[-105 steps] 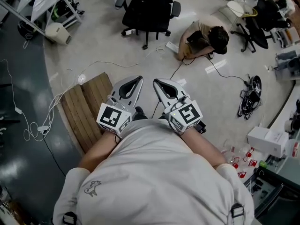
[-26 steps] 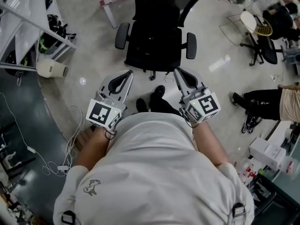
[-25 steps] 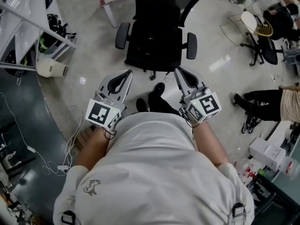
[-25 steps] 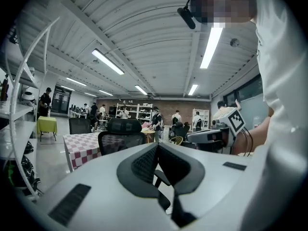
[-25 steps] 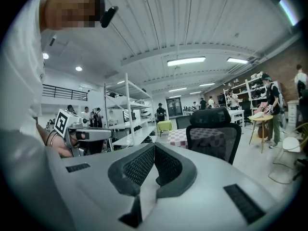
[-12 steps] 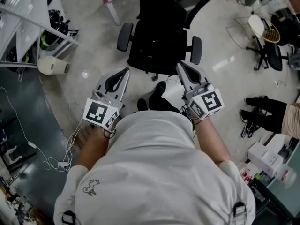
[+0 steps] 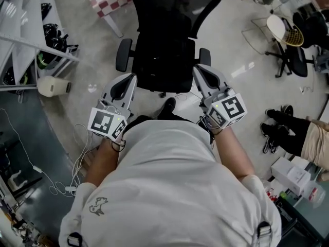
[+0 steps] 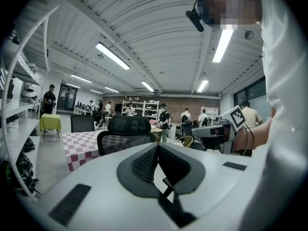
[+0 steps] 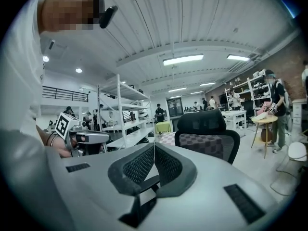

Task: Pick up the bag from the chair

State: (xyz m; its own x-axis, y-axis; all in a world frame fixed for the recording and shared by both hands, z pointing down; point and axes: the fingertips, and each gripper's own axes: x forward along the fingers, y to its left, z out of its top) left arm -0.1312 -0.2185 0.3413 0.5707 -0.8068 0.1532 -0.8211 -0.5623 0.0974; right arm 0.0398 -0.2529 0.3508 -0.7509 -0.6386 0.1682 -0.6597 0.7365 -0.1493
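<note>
Left gripper: the left gripper (image 7: 130, 77) sits at the near-left of the chair (image 7: 164, 60), its fingers (image 8: 139, 165) closed tip to tip with nothing in them.
Right gripper: the right gripper (image 7: 198, 69) mirrors it at the near-right, fingers (image 9: 139, 166) pressed together, empty too.
Chair: black, dead ahead, just beyond both grippers, backrest on the far side.
Bag: the task puts it on the chair, but from above the seat is one dark mass and I can't pick out a bag; both gripper views catch only the backrest.
Step in hand: the approach, I'd say, with nothing touched.
Doing it well: part the fingers before reaching over the seat, find a strap or raised fold, bite it squarely, then lift straight up.
Watch for: the armrests (image 7: 123, 55) crowding either side.
</note>
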